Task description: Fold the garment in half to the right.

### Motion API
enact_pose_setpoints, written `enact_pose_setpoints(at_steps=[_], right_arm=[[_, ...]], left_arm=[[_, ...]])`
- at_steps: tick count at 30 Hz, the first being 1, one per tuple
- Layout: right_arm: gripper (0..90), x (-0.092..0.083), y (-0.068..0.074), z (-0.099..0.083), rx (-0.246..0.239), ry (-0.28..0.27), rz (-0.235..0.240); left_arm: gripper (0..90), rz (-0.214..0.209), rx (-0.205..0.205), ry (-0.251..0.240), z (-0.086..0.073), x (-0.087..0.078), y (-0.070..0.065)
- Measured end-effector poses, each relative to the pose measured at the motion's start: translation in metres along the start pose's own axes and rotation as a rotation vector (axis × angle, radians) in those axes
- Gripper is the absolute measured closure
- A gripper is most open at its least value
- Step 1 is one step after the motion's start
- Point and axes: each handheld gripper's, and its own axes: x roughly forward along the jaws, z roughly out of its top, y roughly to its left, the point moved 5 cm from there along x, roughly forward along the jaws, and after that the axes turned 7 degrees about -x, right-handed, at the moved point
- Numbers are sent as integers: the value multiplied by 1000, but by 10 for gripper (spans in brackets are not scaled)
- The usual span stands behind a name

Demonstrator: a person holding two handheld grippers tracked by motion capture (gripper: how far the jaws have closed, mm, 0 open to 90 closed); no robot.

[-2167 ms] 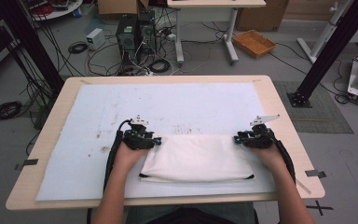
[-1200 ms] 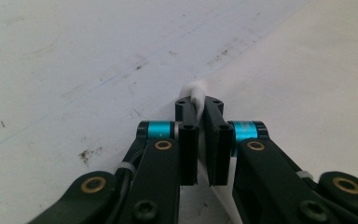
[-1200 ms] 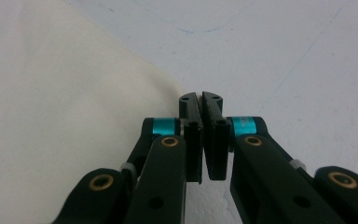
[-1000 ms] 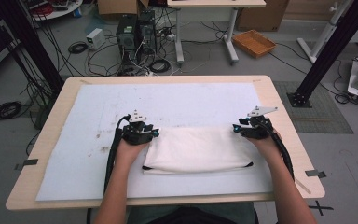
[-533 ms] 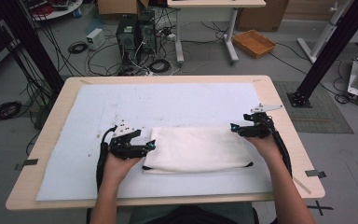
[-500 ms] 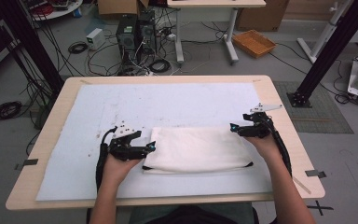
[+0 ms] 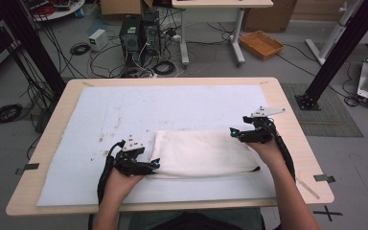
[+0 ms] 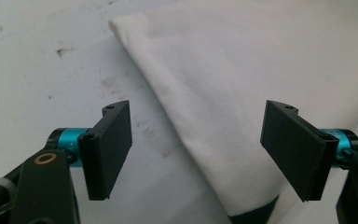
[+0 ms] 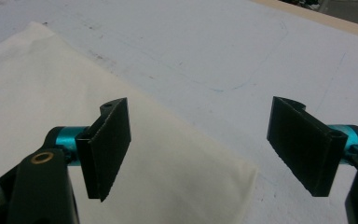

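Cloth [image 7: 203, 153], white, folded flat, lies on the white mat [image 7: 124, 110] near the table's [image 7: 297, 143] front edge, centred. Soft, light and limp, so it likely sags and unfolds if lifted by one point; best gripped at corners or along a folded edge. Left gripper [image 7: 155, 164] sits at the near-left corner, right gripper [image 7: 233, 132] at the far-right corner. Both have just been opening, jaws wide apart, nothing pinched. Plenty of open mat behind and left.

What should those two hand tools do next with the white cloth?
Probably close the left tool on the folded cloth's near left edge: both tools stand open, the left straddling that edge, the right tool open over the far right corner.
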Motion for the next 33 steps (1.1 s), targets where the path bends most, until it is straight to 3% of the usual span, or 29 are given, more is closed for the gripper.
enact_pose_setpoints(at_steps=[2,7,11,14,19,21,24,28,32,33], right_arm=[[220,0,0,0,3,1,0],[220,5,3,1,0,1,12],[220,10,6,4,-8,12,24],[220,13,8,8,-20,16,31],[221,17,11,18,-44,23,34],[221,17,14,23,-50,10,32],[221,21,18,29,-69,10,44],[221,30,25,39,-96,21,60],[221,41,33,48,-120,29,83],[221,46,38,52,-132,30,93]], left_arm=[[253,-1,2,18,-2,1,0],[314,-69,2,109,-13,5,-4],[333,-52,16,102,-15,4,-9],[364,-115,35,128,-17,1,-15],[416,-104,63,140,-20,-1,-20],[432,-101,85,151,-21,-1,-24],[434,-116,162,181,-21,-1,-30],[580,-109,165,167,-20,-1,-23],[648,-107,194,150,-22,-2,-26],[729,-113,205,151,-22,-2,-28]])
